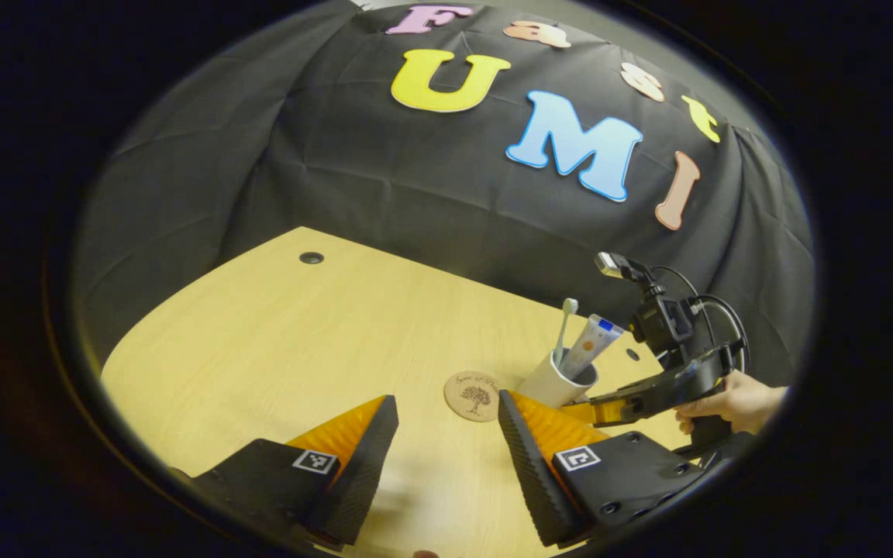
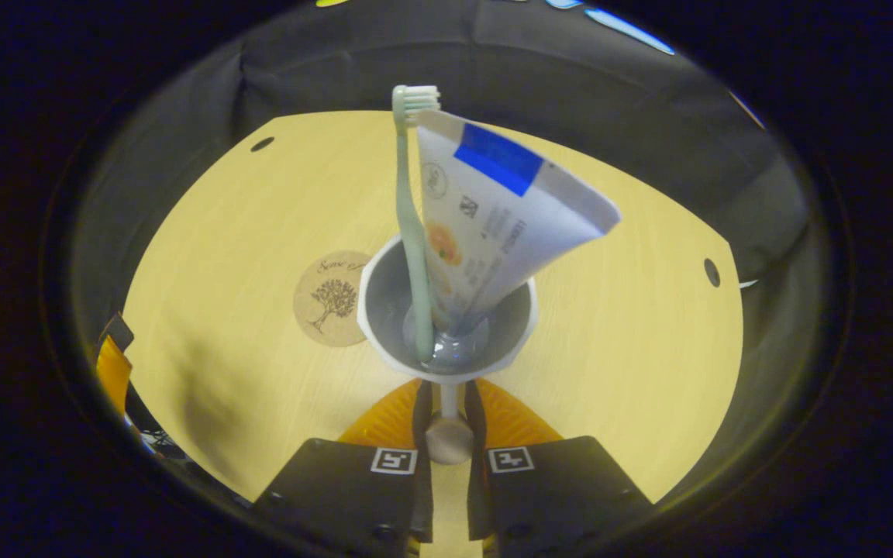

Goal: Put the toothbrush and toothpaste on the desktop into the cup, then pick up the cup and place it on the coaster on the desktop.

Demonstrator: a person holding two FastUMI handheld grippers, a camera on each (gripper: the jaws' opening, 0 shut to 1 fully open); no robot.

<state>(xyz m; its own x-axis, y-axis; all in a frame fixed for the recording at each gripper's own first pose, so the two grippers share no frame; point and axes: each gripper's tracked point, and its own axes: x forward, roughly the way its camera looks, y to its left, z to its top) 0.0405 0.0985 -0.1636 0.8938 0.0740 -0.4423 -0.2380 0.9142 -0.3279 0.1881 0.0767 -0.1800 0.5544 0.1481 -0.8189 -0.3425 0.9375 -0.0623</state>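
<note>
left gripper view: low over desk, facing booth wall, cup and coaster near ahead | right gripper view: close above cup, looking down into it | shared: desk, cup, coaster

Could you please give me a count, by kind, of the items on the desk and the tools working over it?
Toothbrush: 1
Toothpaste: 1
Cup: 1
Coaster: 1
Tools: 2, the left tool and the right tool
Total: 6
</note>
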